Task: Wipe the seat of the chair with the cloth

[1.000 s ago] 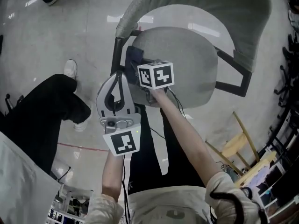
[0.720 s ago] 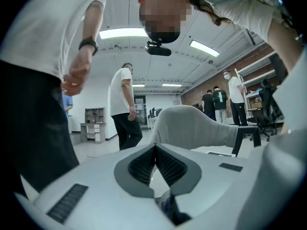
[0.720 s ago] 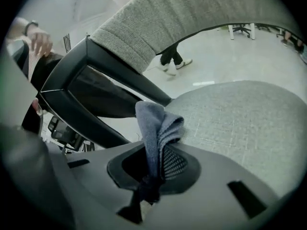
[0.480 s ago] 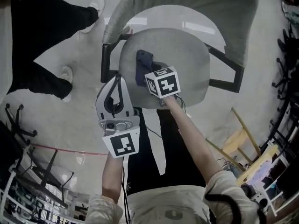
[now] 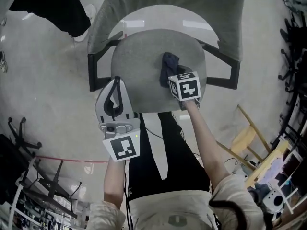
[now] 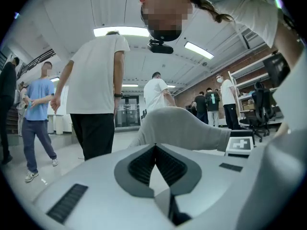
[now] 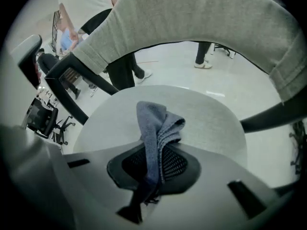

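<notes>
Polished floor (image 5: 48, 80), grey chair seat (image 5: 144, 66).
Fingers of right gripper (image 7: 151, 153) pinch the cloth (image 7: 156, 121); left gripper (image 6: 154, 148) closed, empty; bunched cloth could slip mid-wipe.

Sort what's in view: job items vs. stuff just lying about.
Job:
- cloth
- seat
- right gripper, shut on cloth

Not the job:
- left gripper, shut, empty
- wooden frame on floor
- bystander's leg

One chair (image 5: 144, 66), one cloth (image 5: 169, 61), two hand-held grippers (image 5: 115, 83) (image 5: 173, 75)
</notes>
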